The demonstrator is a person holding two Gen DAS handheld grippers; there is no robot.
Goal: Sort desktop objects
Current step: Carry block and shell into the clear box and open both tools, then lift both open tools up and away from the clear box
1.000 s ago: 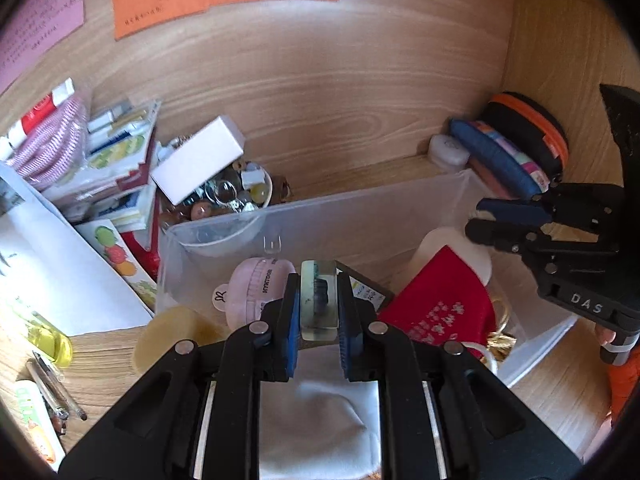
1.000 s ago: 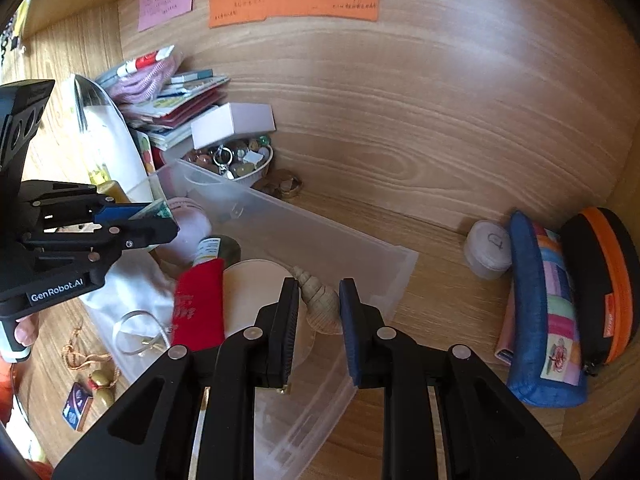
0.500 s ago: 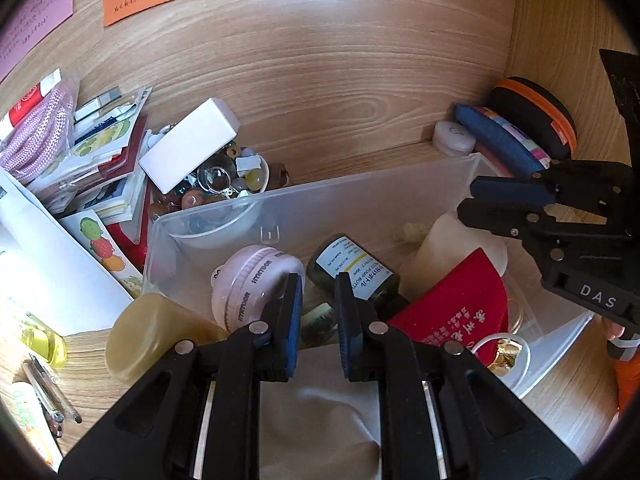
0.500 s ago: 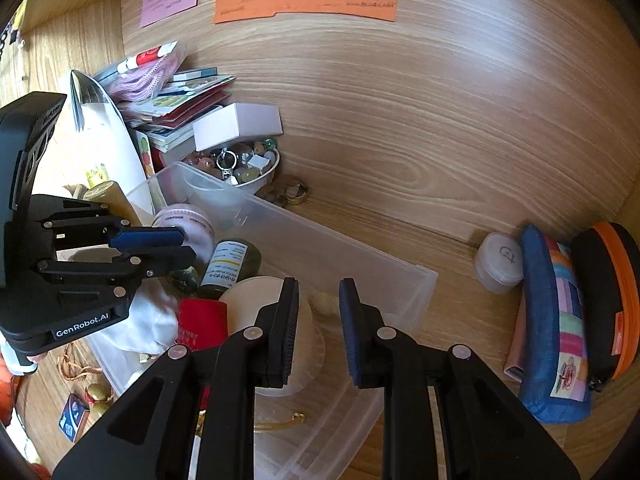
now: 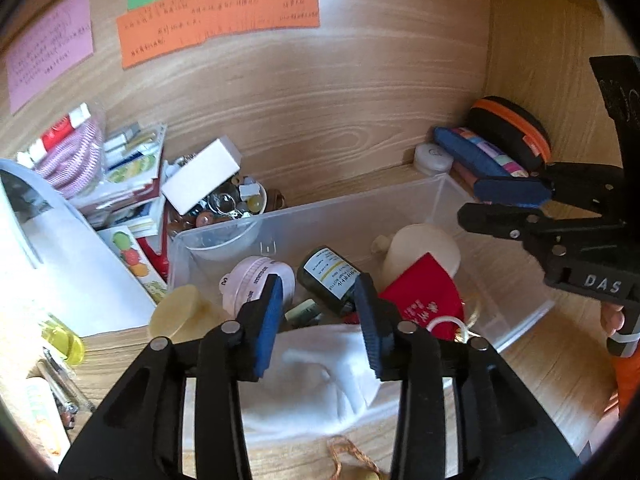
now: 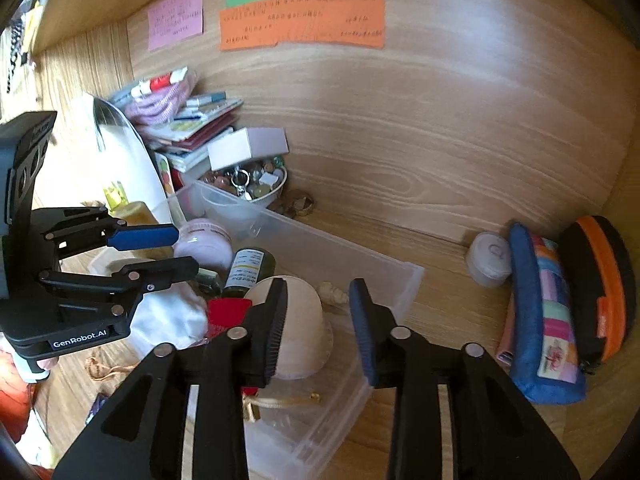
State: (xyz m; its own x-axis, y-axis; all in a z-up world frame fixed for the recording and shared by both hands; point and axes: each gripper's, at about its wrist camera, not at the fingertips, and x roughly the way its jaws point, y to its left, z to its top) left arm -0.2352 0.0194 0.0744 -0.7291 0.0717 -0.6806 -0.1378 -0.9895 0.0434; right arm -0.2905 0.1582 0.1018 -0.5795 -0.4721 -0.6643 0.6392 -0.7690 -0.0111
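A clear plastic bin lies on the wooden desk. In it are a pink round jar, a dark green bottle, a small pale green item, a red pouch, a cream cup, a seashell and a white cloth. My left gripper is open and empty above the bin's near end. My right gripper is open and empty above the cup and shell.
A bowl of beads under a white box stands behind the bin. A stack of booklets is at the left. A white round case, a blue pencil case and a black-orange case lie at the right.
My left gripper let go of the small pale green item into the bin, opened and lifted. My right gripper let the seashell drop into the bin, opened and lifted.
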